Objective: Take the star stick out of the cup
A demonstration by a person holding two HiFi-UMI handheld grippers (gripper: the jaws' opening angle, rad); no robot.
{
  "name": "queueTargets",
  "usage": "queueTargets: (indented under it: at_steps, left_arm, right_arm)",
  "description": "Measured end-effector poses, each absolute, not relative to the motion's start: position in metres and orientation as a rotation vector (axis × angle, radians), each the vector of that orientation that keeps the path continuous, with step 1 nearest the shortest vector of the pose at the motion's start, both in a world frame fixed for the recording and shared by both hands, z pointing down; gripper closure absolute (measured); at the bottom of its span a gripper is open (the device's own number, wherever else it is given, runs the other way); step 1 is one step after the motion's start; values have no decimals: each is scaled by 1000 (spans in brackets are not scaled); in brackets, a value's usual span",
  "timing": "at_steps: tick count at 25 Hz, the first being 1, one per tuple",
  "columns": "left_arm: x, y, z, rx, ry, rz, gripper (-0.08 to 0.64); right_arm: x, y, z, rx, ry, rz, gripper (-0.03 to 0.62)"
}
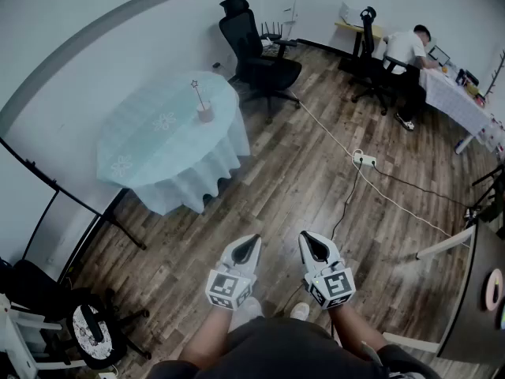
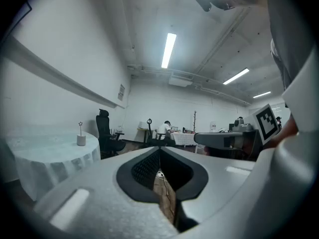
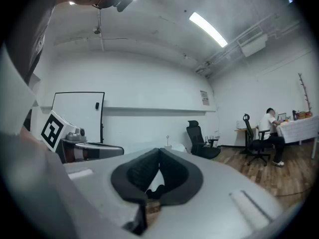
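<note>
Currently pre-approach; nothing grasped. Left gripper (image 1: 252, 241) and right gripper (image 1: 304, 237) sit low in front of me, jaws together on both, empty. Well beyond them, the round table (image 1: 150, 160) carries the cup (image 1: 205, 114) with the star stick (image 1: 196, 91) upright inside. Next, I judge: close the distance, part one gripper's jaws, pinch the stick.

Dim ceiling-strip light, fisheye edges, soft focus
</note>
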State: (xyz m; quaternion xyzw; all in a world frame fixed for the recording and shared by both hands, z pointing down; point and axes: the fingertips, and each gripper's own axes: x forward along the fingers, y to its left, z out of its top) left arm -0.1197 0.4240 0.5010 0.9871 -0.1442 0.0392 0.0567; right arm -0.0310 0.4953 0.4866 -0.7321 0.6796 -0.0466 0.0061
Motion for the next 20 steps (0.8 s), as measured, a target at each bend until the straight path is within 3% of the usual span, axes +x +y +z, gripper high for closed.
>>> queueTargets:
  at_steps: [20]
  left_arm:
    - [-196, 347, 507, 3020, -294, 84, 554]
  right_arm:
    - [-93, 426, 487, -2446, 1970, -107, 589]
